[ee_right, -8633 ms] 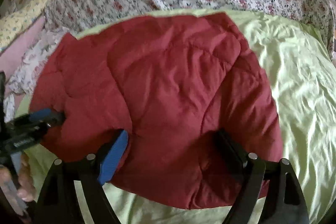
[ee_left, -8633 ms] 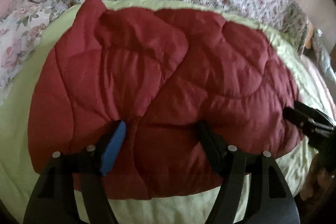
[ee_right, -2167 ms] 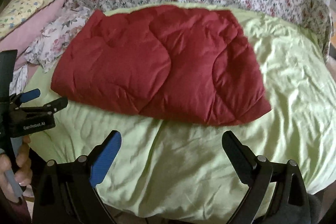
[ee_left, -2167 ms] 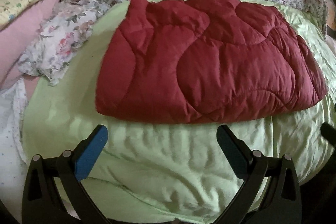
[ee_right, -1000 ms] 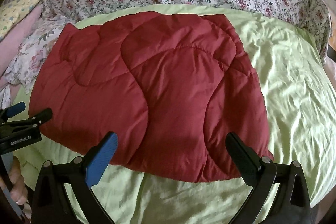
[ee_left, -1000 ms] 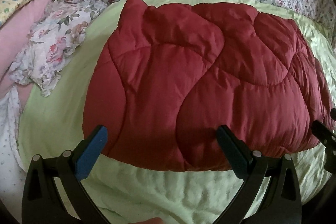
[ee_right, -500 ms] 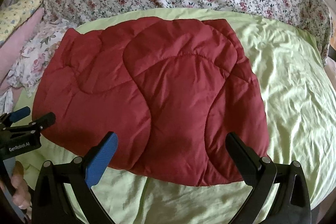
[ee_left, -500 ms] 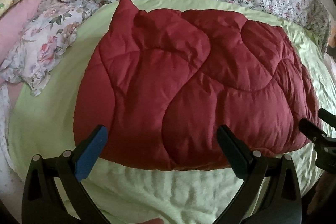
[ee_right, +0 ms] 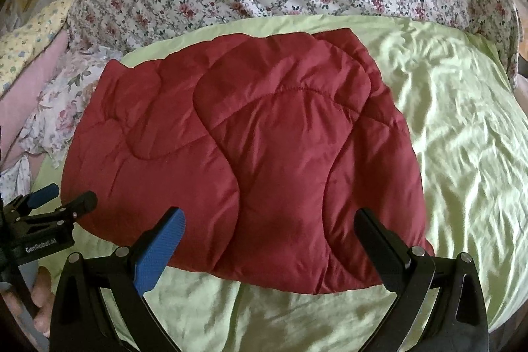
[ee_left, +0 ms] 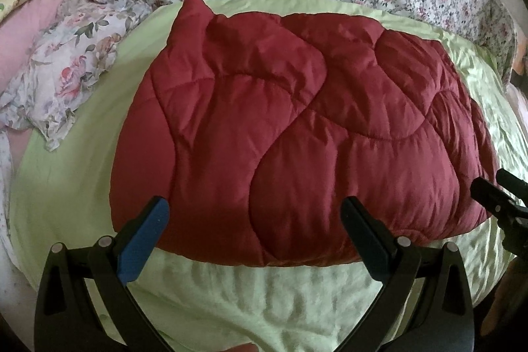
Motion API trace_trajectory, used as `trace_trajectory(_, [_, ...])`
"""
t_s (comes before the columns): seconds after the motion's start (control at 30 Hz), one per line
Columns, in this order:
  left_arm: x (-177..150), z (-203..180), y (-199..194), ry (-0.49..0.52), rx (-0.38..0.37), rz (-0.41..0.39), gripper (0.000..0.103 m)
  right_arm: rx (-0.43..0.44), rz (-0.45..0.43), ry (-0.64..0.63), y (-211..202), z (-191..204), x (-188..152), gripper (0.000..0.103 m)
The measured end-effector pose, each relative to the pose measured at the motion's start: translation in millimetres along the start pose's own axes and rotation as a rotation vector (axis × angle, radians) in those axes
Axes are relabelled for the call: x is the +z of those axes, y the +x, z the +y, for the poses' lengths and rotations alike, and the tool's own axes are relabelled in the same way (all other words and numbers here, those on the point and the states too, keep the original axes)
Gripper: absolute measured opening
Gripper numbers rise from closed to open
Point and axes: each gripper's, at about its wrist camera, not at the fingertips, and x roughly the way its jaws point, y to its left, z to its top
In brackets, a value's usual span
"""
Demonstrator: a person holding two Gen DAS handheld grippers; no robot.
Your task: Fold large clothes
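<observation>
Now I hold both claws wide and empty: left gripper [ee_left: 254, 221] and right gripper [ee_right: 269, 233] just before the folded dark-red quilted garment [ee_right: 244, 150], ready to take its near edge.

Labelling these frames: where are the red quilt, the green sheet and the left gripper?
red quilt [ee_left: 297, 127]: left wrist view, middle of its top.
green sheet [ee_right: 462, 127]: right wrist view, bare wrinkled part.
left gripper [ee_left: 254, 233]: left wrist view, between fingertips.
</observation>
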Motion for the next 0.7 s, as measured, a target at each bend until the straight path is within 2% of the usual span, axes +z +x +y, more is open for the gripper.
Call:
trace_trajectory(0.2, [-0.7,3.6,2.5,-0.004,0.009,0.004,0.103,0.001,0.026,0.016,8.8,-3.4,-1.2,0.103])
trace_trajectory(0.7, [1.8,6.4,-1.1,-0.003,0.008,-0.015,0.103,0.001,0.024,0.009,8.4,0.2,-1.0,0.103])
